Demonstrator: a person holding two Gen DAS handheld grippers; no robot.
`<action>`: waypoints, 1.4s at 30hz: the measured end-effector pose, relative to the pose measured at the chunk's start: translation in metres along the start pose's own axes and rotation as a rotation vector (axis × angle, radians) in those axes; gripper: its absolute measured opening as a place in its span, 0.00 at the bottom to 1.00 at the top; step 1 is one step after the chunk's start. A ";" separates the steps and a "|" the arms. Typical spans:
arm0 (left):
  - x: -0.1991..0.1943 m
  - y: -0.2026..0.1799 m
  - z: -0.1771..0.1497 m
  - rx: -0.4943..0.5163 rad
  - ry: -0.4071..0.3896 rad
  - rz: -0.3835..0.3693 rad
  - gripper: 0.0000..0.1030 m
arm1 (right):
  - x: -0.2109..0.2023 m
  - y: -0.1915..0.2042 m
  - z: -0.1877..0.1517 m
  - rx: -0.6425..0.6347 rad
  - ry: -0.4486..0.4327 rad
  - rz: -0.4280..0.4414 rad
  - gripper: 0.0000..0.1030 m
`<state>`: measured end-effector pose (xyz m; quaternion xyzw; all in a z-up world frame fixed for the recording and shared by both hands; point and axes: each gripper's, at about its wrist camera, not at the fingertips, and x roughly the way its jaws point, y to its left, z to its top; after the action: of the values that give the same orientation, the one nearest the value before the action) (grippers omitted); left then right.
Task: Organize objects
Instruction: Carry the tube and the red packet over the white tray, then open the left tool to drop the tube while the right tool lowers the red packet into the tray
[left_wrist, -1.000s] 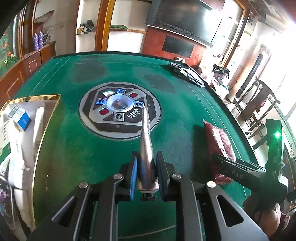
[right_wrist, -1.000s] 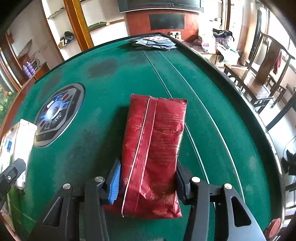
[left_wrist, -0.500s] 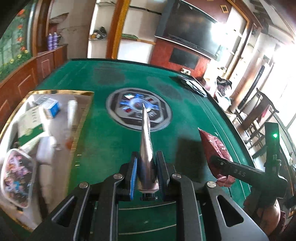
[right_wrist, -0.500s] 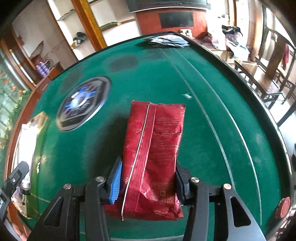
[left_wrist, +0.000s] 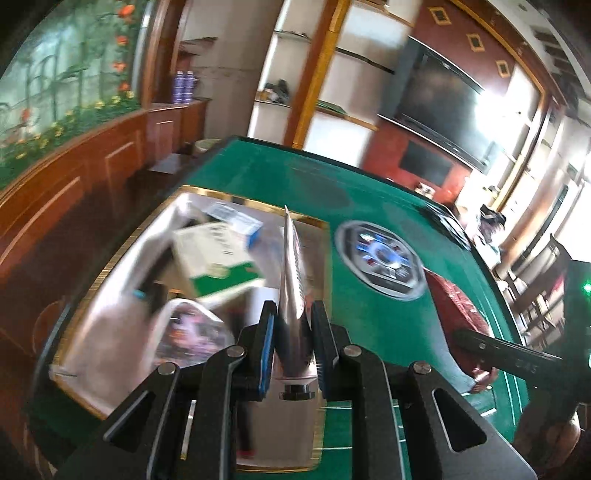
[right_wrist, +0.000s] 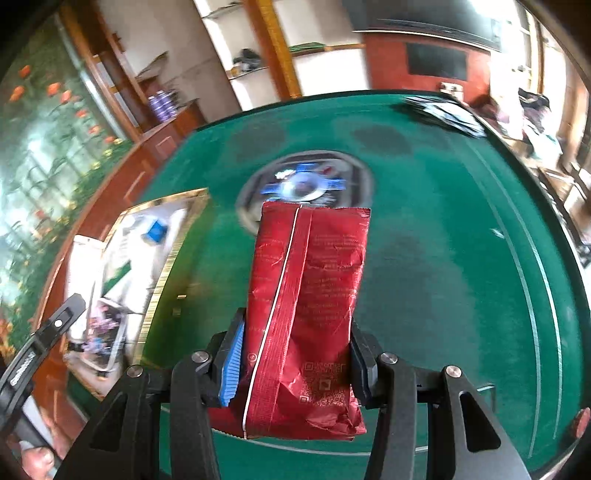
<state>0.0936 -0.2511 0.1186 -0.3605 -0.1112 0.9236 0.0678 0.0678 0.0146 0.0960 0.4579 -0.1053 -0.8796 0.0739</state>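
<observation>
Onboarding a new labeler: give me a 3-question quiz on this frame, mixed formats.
1. True or false: the right gripper holds the red snack bag clear above the green table.
2. Multiple choice: what is clamped between the left gripper fingers? A) blue box B) silver foil pouch C) playing cards
3. Fill in: the gold-rimmed tray lies to the ___ of the table's round centre panel in the left wrist view.

Key: 1 true; 2 B; 3 left
</observation>
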 end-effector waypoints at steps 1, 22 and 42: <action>-0.002 0.008 0.001 -0.011 -0.005 0.009 0.17 | 0.000 0.006 0.000 -0.009 0.001 0.007 0.50; 0.025 0.098 0.009 -0.003 0.014 0.199 0.18 | 0.069 0.140 0.020 -0.190 0.087 0.063 0.50; 0.073 0.121 0.000 -0.030 0.105 0.190 0.18 | 0.127 0.188 0.042 -0.296 0.054 -0.053 0.50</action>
<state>0.0351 -0.3526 0.0404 -0.4183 -0.0866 0.9040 -0.0200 -0.0328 -0.1907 0.0663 0.4683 0.0398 -0.8744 0.1201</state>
